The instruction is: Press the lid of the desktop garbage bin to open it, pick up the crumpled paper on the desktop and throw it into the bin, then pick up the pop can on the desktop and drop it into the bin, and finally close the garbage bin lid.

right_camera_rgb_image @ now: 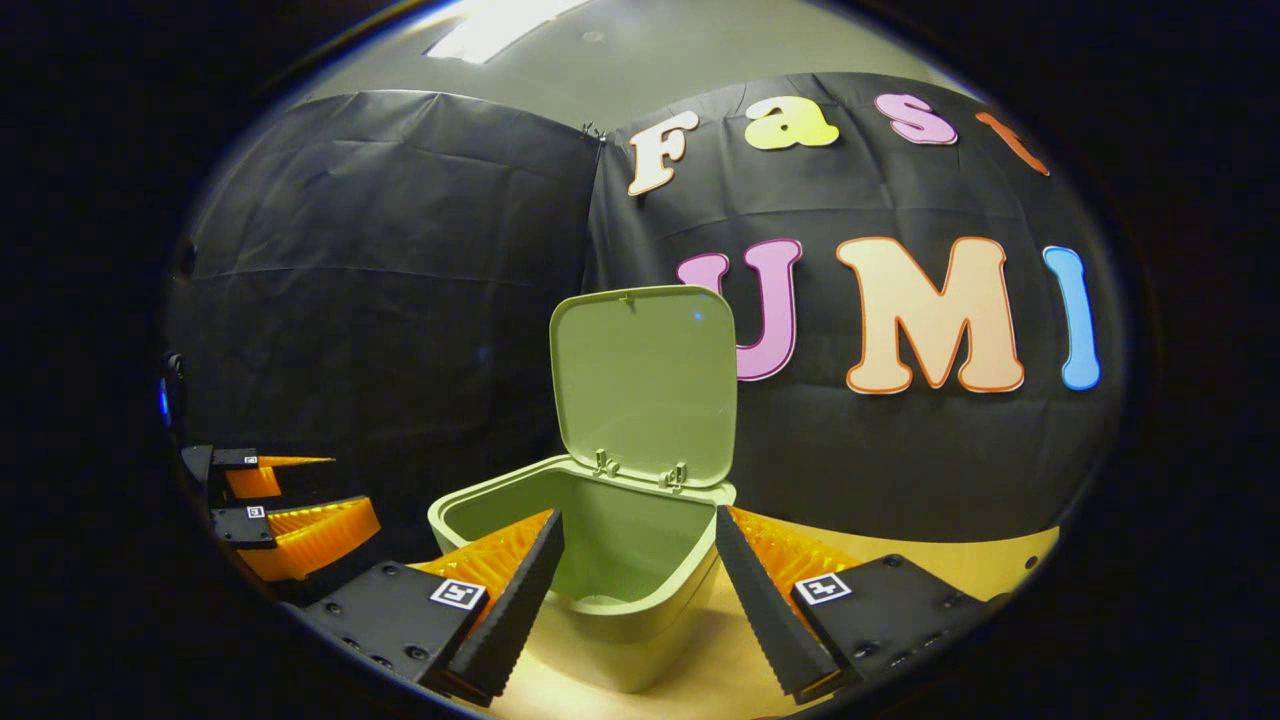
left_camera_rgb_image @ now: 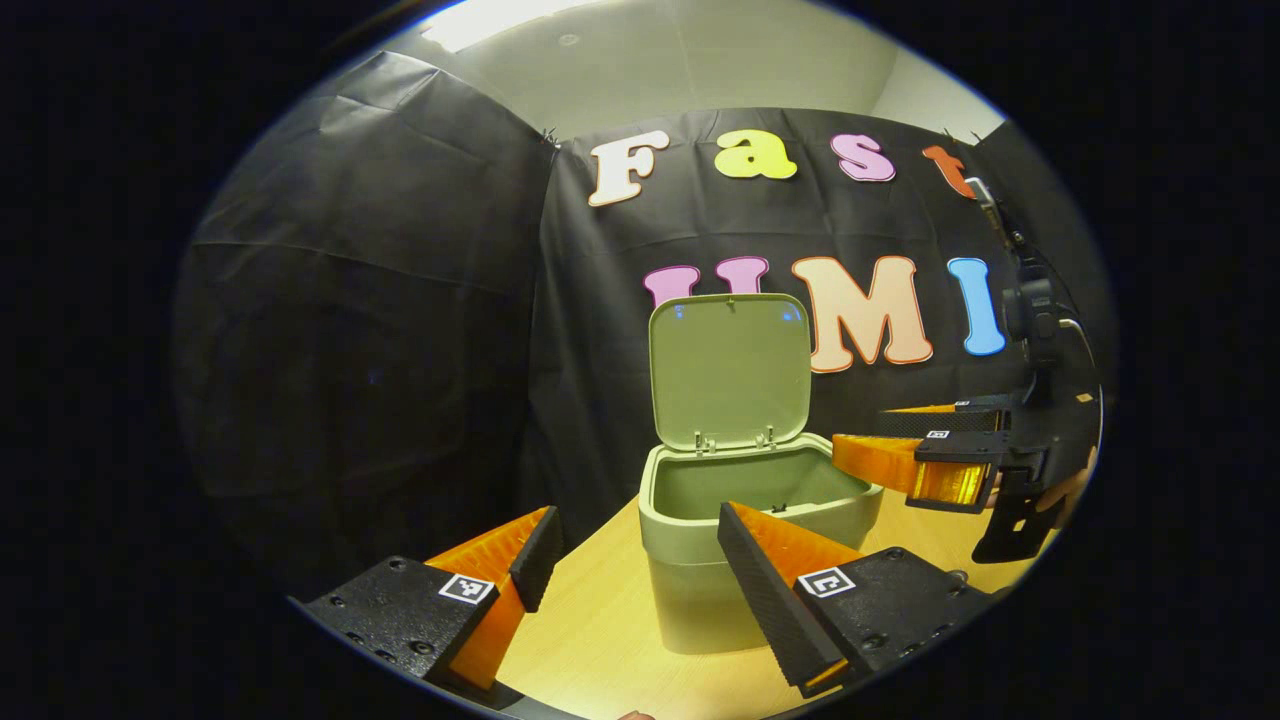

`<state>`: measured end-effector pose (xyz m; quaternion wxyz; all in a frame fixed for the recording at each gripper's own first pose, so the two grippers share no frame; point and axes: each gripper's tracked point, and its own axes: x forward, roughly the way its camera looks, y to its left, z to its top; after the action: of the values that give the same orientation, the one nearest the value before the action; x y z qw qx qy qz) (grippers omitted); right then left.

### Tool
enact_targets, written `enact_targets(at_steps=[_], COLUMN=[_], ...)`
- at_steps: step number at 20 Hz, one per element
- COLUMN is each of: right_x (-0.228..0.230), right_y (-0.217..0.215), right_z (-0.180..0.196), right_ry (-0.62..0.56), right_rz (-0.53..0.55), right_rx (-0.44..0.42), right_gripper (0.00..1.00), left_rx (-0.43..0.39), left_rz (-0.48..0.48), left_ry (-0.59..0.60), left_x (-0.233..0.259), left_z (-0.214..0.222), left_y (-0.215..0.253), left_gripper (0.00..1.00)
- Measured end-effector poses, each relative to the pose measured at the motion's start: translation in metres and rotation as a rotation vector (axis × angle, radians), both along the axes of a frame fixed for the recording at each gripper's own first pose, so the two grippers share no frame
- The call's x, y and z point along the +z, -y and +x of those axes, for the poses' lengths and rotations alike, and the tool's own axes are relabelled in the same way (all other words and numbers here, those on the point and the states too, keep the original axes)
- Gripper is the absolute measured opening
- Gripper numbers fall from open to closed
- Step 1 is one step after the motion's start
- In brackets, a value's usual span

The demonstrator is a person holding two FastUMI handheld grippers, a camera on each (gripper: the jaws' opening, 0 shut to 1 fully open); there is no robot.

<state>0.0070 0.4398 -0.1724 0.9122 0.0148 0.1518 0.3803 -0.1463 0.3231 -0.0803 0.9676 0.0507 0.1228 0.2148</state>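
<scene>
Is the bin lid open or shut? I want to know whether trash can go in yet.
Open. The lid stands upright on its hinges at the back rim of the bin, and the bin's inner walls show in both views.

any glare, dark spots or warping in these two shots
Left gripper view: ceiling light blown out at top, bin sharp, cloth walls bowed by fisheye. Right gripper view: same bright light, table lit warm, left side dim.

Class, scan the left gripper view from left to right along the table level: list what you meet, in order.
Left gripper's left finger → open green bin → its right finger → the right gripper, held beside the bin's rim.
</scene>
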Motion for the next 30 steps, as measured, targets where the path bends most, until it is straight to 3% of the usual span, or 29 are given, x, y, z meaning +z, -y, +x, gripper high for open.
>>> enact_targets(at_steps=[10,11,15,16,17,26,28,30], right_x=[0.028,0.03,0.036,0.038,0.041,0.049,0.05,0.053], right_y=[0.094,0.105,0.156,0.17,0.185,0.3,0.319,0.335], right_z=[0.015,0.016,0.017,0.017,0.018,0.021,0.022,0.02], right_ry=[0.065,0.065,0.076,0.082,0.09,0.084,0.085,0.086], right_rz=[-0.016,-0.022,-0.047,-0.057,-0.067,-0.108,-0.113,-0.112], right_rx=[-0.156,-0.169,-0.235,-0.251,-0.268,-0.418,-0.443,-0.465], right_gripper=[0.97,0.99,0.97,0.97,0.97,0.97,0.97,0.97], left_rx=[-0.131,-0.146,-0.209,-0.226,-0.239,-0.346,-0.364,-0.379], left_rz=[-0.02,-0.026,-0.042,-0.049,-0.059,-0.113,-0.129,-0.141], left_ry=[0.064,0.068,0.073,0.071,0.07,0.039,0.024,0.008], left_x=[0.015,0.016,0.013,0.011,0.009,-0.013,-0.022,-0.03], left_z=[0.048,0.051,0.068,0.072,0.075,0.101,0.103,0.103], left_y=[0.064,0.073,0.111,0.121,0.13,0.211,0.226,0.239], left_gripper=[0.94,0.99,0.94,0.99,0.94,0.94,0.99,0.95])
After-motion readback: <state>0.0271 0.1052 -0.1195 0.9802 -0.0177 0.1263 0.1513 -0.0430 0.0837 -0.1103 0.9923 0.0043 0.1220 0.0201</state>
